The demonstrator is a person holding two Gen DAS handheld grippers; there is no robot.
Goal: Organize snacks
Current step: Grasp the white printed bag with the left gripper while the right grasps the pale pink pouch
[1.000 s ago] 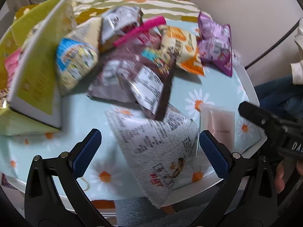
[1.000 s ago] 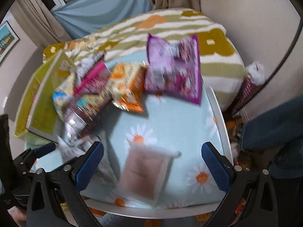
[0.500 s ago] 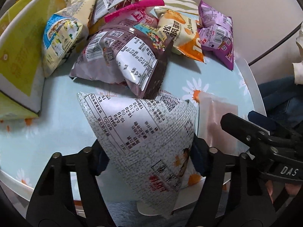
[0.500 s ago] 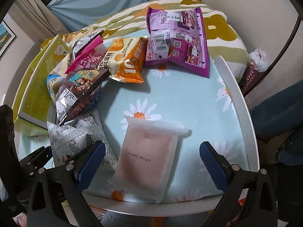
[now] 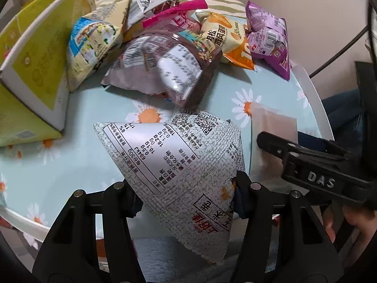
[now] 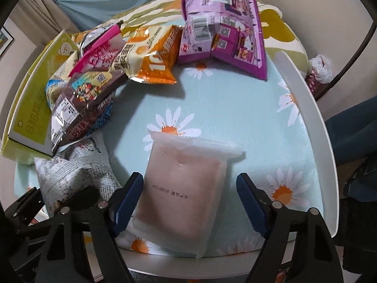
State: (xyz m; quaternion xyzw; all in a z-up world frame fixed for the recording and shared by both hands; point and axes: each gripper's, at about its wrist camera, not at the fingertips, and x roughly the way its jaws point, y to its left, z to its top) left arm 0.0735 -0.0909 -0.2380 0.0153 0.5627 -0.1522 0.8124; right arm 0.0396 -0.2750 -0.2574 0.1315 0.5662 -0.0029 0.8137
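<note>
A white snack bag (image 5: 169, 155) printed like newsprint lies at the near edge of the daisy-patterned table (image 5: 70, 155). My left gripper (image 5: 187, 200) is shut on its lower part, both pads pressing its sides. Beside it lies a translucent pink packet (image 6: 183, 188), which also shows in the left wrist view (image 5: 273, 127). My right gripper (image 6: 188, 200) straddles this packet and its jaws are closing. The left pad is at the packet's edge, while a gap remains at the right pad. The white bag (image 6: 77, 172) sits just left of the right gripper.
A yellow-green box (image 5: 35, 70) stands at the left. Behind lie a brown bag (image 5: 165, 70), an orange bag (image 5: 226, 40), a purple bag (image 5: 271, 37) and several others. The table's white rim (image 6: 313, 122) curves on the right, with a person's dark trouser leg (image 6: 353, 129) beyond it.
The left jaws went from wide open to clamped on the white bag. The right gripper sank over the pink packet and its jaws narrowed around it.
</note>
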